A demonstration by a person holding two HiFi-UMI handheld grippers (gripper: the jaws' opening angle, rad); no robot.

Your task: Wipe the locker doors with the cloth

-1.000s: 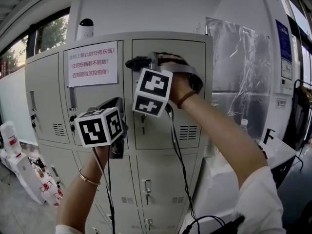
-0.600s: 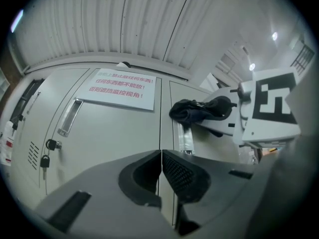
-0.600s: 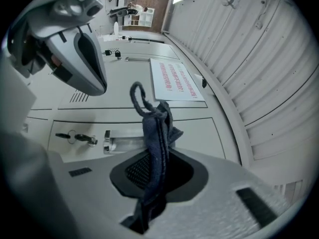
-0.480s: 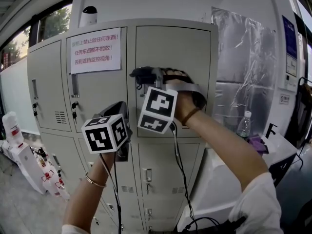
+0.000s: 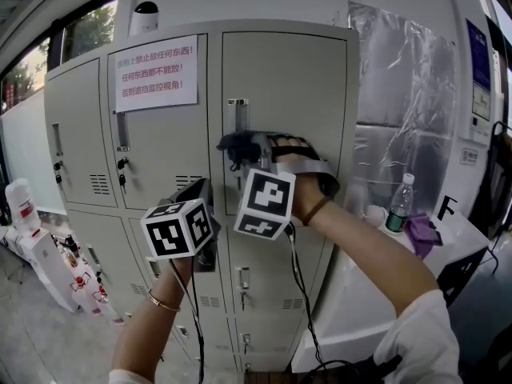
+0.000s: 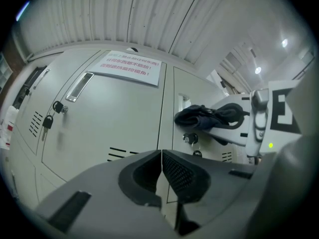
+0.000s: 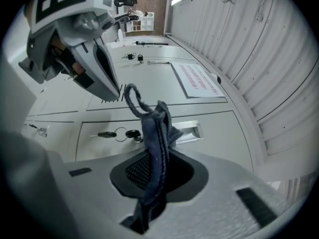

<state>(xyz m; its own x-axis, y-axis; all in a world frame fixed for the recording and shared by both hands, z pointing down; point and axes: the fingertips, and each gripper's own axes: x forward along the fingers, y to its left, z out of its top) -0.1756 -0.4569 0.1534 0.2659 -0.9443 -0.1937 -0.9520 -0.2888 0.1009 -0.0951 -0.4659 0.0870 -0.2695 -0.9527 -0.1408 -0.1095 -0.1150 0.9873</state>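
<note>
Grey metal lockers fill the head view, and their upper right door [image 5: 284, 94] has a recessed handle [image 5: 237, 114]. My right gripper [image 5: 232, 144] is shut on a dark blue cloth [image 5: 238, 145] and presses it against that door just under the handle. In the right gripper view the cloth [image 7: 155, 143] hangs bunched between the jaws, close to the door's key [image 7: 115, 134]. My left gripper [image 5: 202, 189] is shut on nothing, below and left of the right one, near the seam between two doors. The left gripper view shows the cloth [image 6: 209, 117] held out ahead.
A white notice with red print [image 5: 156, 72] is taped to the upper middle door. Keys hang in the lock [image 5: 122, 166] of that door. Right of the lockers, a plastic bottle [image 5: 397, 206] stands on a white surface. Red and white items [image 5: 20, 214] stand low at the left.
The right gripper has drawn the cloth down the upper right door, from near its top to just under the handle. The left gripper has sunk slightly too.
</note>
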